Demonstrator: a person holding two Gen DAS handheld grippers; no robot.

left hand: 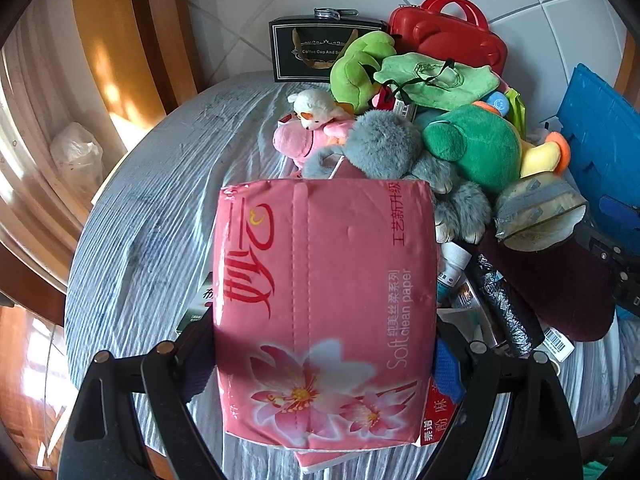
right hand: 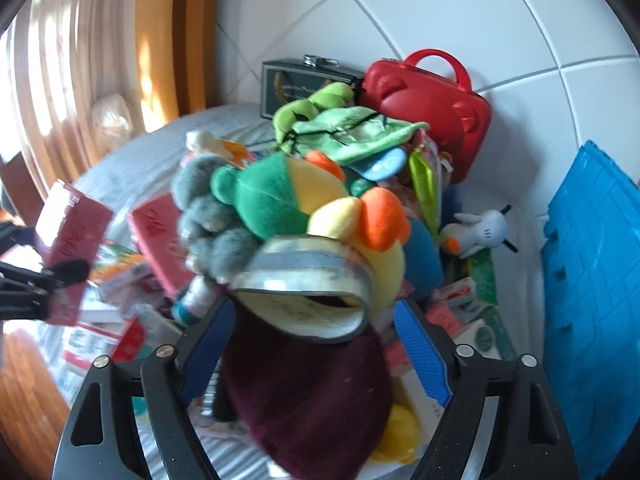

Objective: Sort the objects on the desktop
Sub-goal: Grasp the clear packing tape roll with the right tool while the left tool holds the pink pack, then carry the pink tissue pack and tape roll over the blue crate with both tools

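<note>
My left gripper (left hand: 324, 344) is shut on a pink pack of tissue paper (left hand: 324, 312) and holds it above the striped tablecloth (left hand: 160, 200); the pack also shows at the left of the right wrist view (right hand: 72, 236). My right gripper (right hand: 316, 340) is shut on a dark maroon slipper (right hand: 312, 396) with a worn grey sole (right hand: 308, 276); the slipper also shows at the right of the left wrist view (left hand: 556, 256). Behind lies a heap of plush toys: a grey one (left hand: 384, 148), a green and yellow one (left hand: 480, 148), a pink one (left hand: 296, 140).
A red toy suitcase (left hand: 452, 36) and a black coffee cup box (left hand: 312, 52) stand against the tiled wall. A blue crate (right hand: 592, 280) stands at the right. Small boxes and packets (right hand: 112, 320) litter the table. A white plush duck (right hand: 480, 232) lies by the crate.
</note>
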